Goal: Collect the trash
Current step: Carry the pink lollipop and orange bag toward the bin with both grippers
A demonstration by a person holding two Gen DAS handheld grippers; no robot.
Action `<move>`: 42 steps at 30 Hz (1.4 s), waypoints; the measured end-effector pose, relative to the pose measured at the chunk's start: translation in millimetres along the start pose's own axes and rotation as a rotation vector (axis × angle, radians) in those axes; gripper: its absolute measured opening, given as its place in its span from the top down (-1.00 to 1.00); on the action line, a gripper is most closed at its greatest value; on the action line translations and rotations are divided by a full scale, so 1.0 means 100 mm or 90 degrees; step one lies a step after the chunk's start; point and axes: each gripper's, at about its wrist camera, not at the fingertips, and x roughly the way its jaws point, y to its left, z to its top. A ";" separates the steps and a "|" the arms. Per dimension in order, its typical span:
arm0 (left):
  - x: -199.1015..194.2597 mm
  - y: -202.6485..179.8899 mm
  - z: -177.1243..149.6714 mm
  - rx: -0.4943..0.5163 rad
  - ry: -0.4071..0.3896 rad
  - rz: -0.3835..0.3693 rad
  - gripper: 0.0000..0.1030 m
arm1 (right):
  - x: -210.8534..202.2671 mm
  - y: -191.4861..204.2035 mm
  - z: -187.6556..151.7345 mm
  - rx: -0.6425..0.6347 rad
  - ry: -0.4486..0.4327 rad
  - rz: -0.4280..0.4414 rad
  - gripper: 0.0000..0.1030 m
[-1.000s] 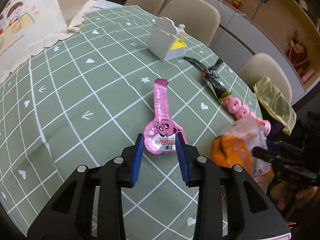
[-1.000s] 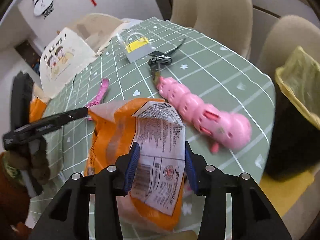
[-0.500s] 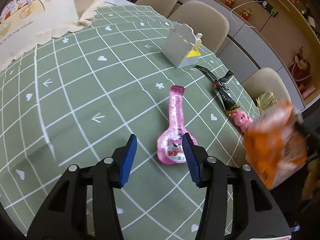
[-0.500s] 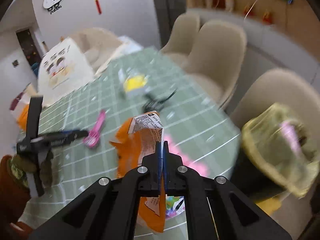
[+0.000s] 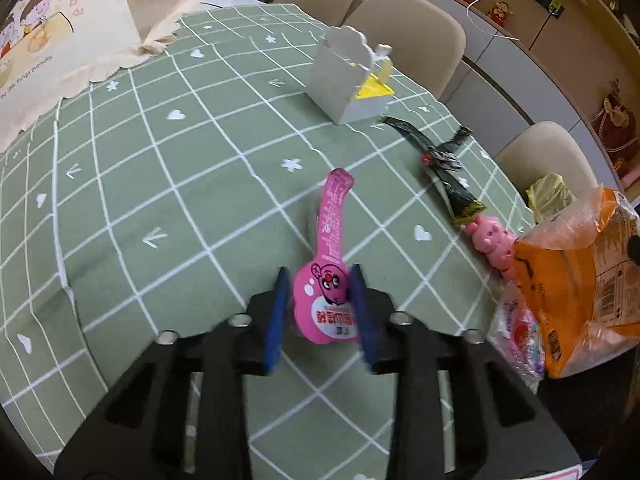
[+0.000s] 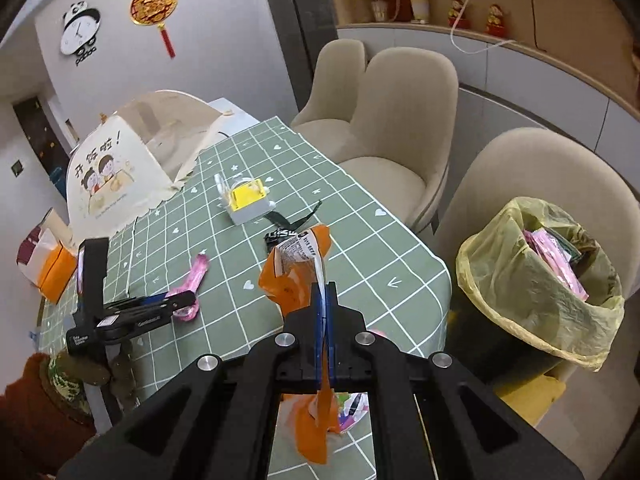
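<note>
Orange printed snack bag [image 6: 298, 276] pinched flat in right tongs [image 6: 325, 300].

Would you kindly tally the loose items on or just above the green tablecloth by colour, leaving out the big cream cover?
Pink: 2, the pink wrapper between the closing left gripper jaws and the pink toy.
Orange: 1, the orange bag pinched in the shut right gripper.
Black: 1, the black wrapper.
White and yellow: 1, the small box.
Total: 5.

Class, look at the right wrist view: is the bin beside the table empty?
No. The bin, lined with a yellow bag, already holds pink wrappers and other rubbish.
</note>
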 end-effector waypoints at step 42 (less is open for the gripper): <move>-1.43 -3.26 0.40 0.257 -0.239 -0.077 0.70 | -1.60 -1.90 0.50 -0.004 -0.223 -0.133 0.92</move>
